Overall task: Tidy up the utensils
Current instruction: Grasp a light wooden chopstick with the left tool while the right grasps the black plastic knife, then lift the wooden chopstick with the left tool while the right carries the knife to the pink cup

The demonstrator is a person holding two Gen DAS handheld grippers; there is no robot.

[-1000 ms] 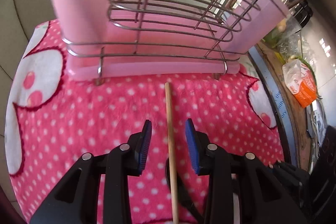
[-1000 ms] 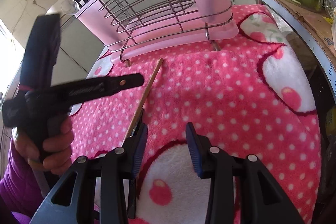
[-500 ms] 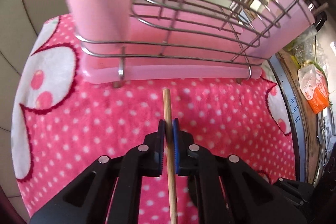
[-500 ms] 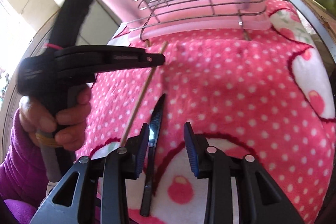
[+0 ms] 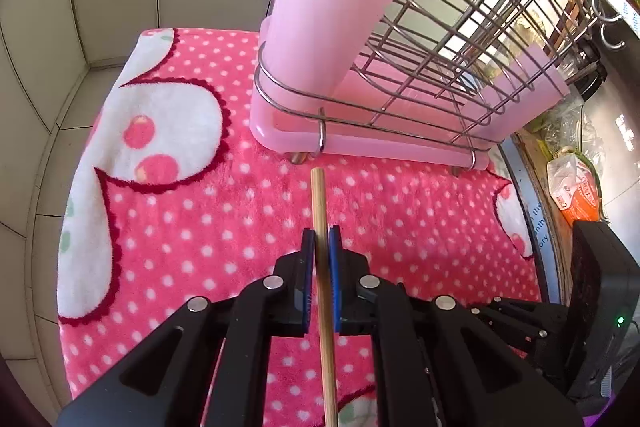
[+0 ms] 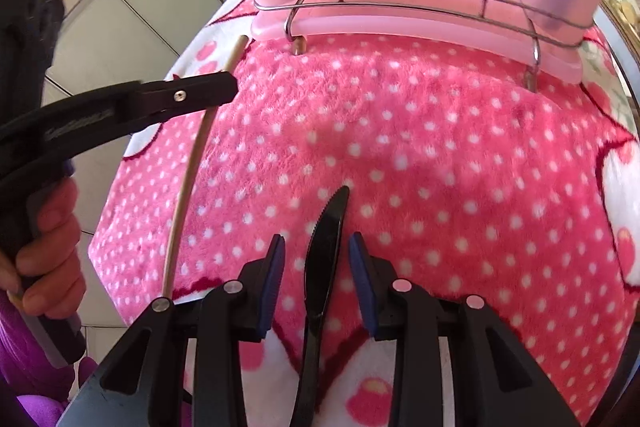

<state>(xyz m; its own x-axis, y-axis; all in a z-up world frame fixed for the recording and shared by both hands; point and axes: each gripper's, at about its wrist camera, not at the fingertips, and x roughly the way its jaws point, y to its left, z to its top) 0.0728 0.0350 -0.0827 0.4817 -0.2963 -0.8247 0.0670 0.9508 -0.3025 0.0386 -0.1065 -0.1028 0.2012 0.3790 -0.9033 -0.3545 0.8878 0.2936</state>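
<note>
While the left gripper (image 5: 321, 251) pinches a wooden chopstick (image 5: 323, 287) between its blue pads, the stick runs straight forward past the fingertips, its far end pointing toward a wire utensil rack (image 5: 420, 67). That rack sits on a pink drip tray (image 5: 360, 143) and carries a tall pink cup (image 5: 332, 3) at its left end. Everything rests on a pink fleece cloth (image 5: 192, 227) with white dots and large white shapes. Seen from the right wrist, the right gripper (image 6: 316, 251) has its jaws spread apart, with a black plastic knife (image 6: 324, 247) lying on the cloth between them, its serrated tip pointing toward the rack; neither pad touches it. At the left edge, a hand (image 6: 44, 251) in a purple sleeve grips the left tool's handle.
</note>
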